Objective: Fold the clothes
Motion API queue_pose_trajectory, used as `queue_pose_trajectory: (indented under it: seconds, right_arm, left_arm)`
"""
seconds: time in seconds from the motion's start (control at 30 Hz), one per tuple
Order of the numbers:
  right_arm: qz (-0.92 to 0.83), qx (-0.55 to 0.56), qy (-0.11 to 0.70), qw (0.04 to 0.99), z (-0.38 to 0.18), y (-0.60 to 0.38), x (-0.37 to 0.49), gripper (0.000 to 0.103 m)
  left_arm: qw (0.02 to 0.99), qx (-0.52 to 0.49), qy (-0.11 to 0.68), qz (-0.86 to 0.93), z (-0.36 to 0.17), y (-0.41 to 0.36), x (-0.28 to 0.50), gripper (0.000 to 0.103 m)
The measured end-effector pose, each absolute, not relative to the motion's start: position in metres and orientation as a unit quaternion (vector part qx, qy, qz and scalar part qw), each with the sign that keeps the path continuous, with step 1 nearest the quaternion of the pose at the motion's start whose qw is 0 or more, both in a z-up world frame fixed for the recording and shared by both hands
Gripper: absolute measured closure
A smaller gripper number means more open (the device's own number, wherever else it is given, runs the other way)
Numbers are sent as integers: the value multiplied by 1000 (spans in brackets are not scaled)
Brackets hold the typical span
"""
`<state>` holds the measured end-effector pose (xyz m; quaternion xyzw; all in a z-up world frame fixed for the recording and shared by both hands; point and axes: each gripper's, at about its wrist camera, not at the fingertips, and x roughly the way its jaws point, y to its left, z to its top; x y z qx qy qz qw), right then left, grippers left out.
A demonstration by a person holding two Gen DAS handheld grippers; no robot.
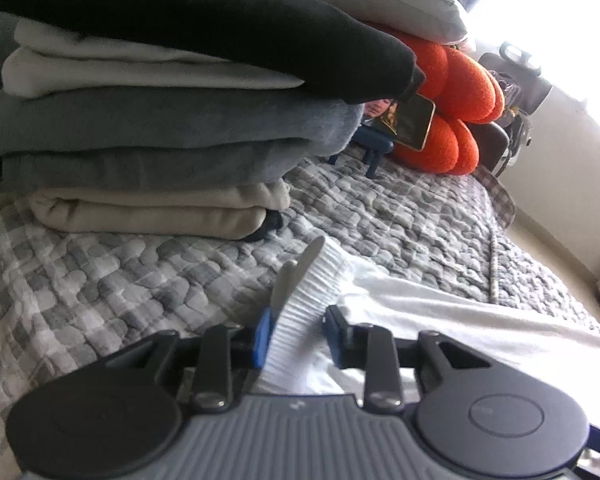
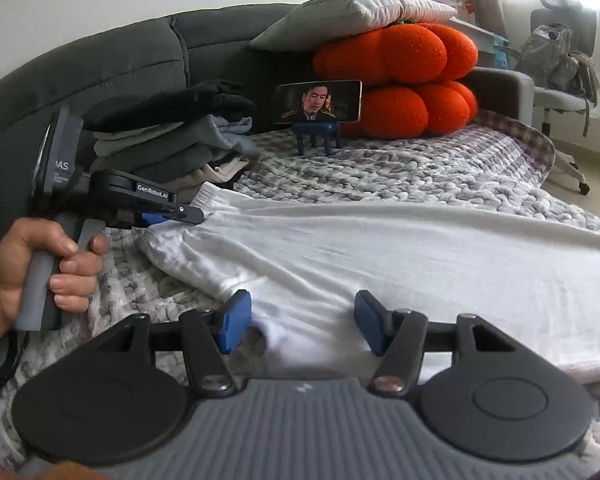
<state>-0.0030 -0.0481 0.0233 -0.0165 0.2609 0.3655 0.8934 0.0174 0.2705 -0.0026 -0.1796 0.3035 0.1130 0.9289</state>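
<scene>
Lying flat across the grey checked quilt [image 2: 440, 168], the white garment [image 2: 400, 264] spreads out from both grippers, its ribbed cuff [image 1: 308, 304] running up between the fingers of the left gripper [image 1: 298, 334]. Those blue-padded fingers stand a little apart with the cuff between them; the left pad lies against the ribbing while the right pad sits just clear of it, so whether they truly pinch the cloth cannot be told. In the right wrist view the same gripper points at the garment's near corner, and a hand [image 2: 40, 276] wraps its grey handle. The right gripper [image 2: 300, 324] has its fingers spread wide, one at each side of the garment's lower edge, with a fold of white cloth between them and neither pad pressing it. Beyond the left fingers, close ahead, rises a stack of folded clothes [image 1: 160, 120] in beige, grey, white and black. Further out, ahead of the right fingers, a phone [image 2: 318, 102] stands on a small blue stand [image 2: 318, 134], leaning against orange cushions [image 2: 400, 80] topped by a white pillow [image 2: 348, 12]. A dark grey sofa back [image 2: 120, 64] runs behind the stack.
</scene>
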Motion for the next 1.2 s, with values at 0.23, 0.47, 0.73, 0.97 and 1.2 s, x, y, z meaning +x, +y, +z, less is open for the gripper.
queue_pose_trajectory:
  seconds: [0.23, 0.47, 0.73, 0.97, 1.2]
  right_arm:
    - [372, -6, 265, 890, 22, -52, -1, 39]
    - [375, -5, 264, 889, 22, -52, -2, 36]
    - [381, 10, 266, 886, 22, -57, 0, 36]
    - [386, 32, 270, 882, 22, -62, 4, 36]
    - [389, 41, 271, 879, 21, -65, 5, 36]
  left_arm:
    - [915, -235, 309, 107, 2, 283, 13, 82]
    - [907, -264, 311, 103, 5, 288, 5, 77]
    - [904, -278, 294, 138, 15, 296, -10, 71]
    - [904, -284, 283, 147, 20, 296, -22, 70]
    - [912, -248, 294, 141, 14, 280, -20, 70]
